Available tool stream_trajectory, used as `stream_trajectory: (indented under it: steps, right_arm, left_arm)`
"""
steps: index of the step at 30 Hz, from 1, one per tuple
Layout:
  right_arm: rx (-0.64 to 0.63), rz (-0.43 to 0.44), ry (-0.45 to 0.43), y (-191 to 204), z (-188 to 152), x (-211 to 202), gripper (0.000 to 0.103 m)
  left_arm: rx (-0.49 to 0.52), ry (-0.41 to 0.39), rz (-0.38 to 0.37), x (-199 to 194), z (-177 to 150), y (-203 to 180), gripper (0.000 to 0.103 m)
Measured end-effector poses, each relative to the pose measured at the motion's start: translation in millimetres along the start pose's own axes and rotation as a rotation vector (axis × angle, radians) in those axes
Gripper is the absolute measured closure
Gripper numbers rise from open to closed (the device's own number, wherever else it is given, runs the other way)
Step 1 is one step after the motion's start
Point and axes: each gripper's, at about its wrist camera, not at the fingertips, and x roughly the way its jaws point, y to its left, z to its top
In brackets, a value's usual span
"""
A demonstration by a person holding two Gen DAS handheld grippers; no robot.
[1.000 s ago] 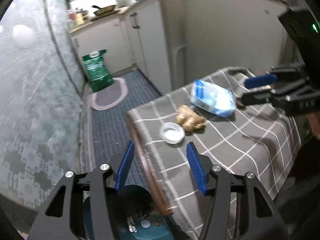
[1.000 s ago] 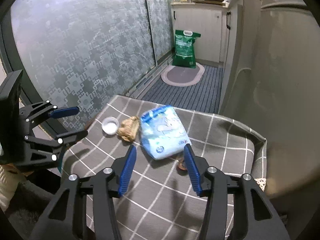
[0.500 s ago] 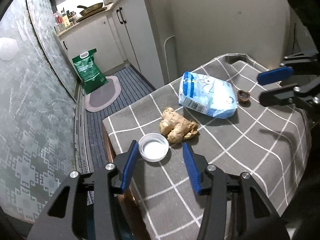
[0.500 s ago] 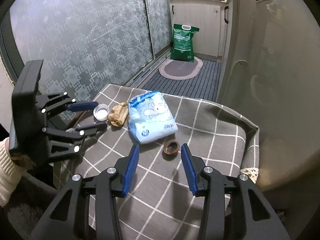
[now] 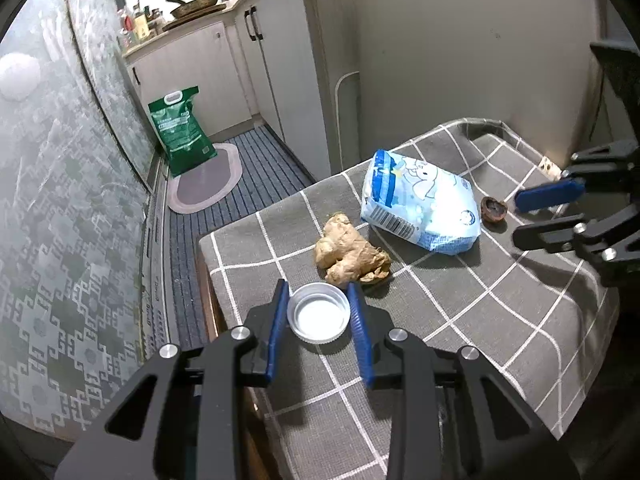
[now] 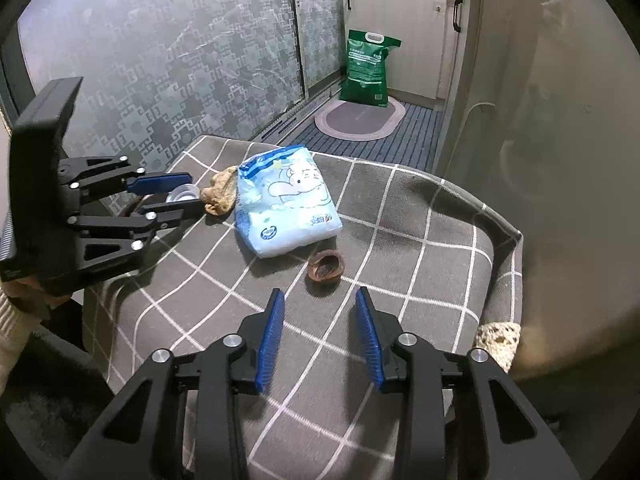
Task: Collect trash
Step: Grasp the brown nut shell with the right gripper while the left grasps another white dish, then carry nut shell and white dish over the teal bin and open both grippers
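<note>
table (image 5: 500, 312), covered by a grey cloth with a white check; holds four loose items.

item 1: white cap (image 5: 319, 317), open side up, near the table's corner by the patterned glass door (image 5: 52, 208). it lies between the two blue pads (image 5: 277, 332) of the left gripper (image 5: 319, 330); the pads stand at either side of its rim, very close or just touching, contact not clear. seen from the right wrist view the cap (image 6: 184, 193) sits between the same fingers.

item 2: ginger root (image 5: 350, 252), tan and knobby, just beyond the cap, apart from it.

item 3: blue-and-white packet (image 5: 420, 208), soft, with a cartoon print, lying flat beside the ginger, toward the table's middle.

item 4: walnut shell (image 6: 326, 267), brown, hollow side up, just beside the packet's corner. it lies ahead of the right gripper (image 6: 320, 336), not between the fingers.

right gripper: jaws wide apart, holding nothing, hovering over the cloth.

left gripper: jaws apart to about the cap's width, low over the cloth.

surroundings: green bag (image 5: 180, 130) standing on the floor by an oval mat (image 5: 204, 182); white cabinets (image 5: 276, 60) behind; pan (image 5: 196, 0) on the counter.
</note>
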Motion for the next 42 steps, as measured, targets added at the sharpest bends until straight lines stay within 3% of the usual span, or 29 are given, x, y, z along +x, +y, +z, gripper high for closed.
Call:
stream_trajectory:
  steps: [8, 16, 22, 42]
  right_arm:
    - [-0.014, -0.039, 0.003, 4, 9, 12, 0.071]
    - [-0.014, -0.065, 0.01, 5, 16, 20, 0.083]
    - [-0.037, -0.068, 0.012, 24, 19, 13, 0.083]
    - [-0.119, 0.123, -0.07, 117, 53, -3, 0.083]
  left_arm:
    - [-0.121, -0.02, -0.058, -16, 0, 12, 0.071]
    - [-0.226, -0.007, -0.077, -29, -6, 21, 0.071]
    - [-0.233, -0.012, -0.061, -39, -14, 24, 0.071]
    - [-0.33, -0.005, 0.053, -69, -65, 86, 0.07]
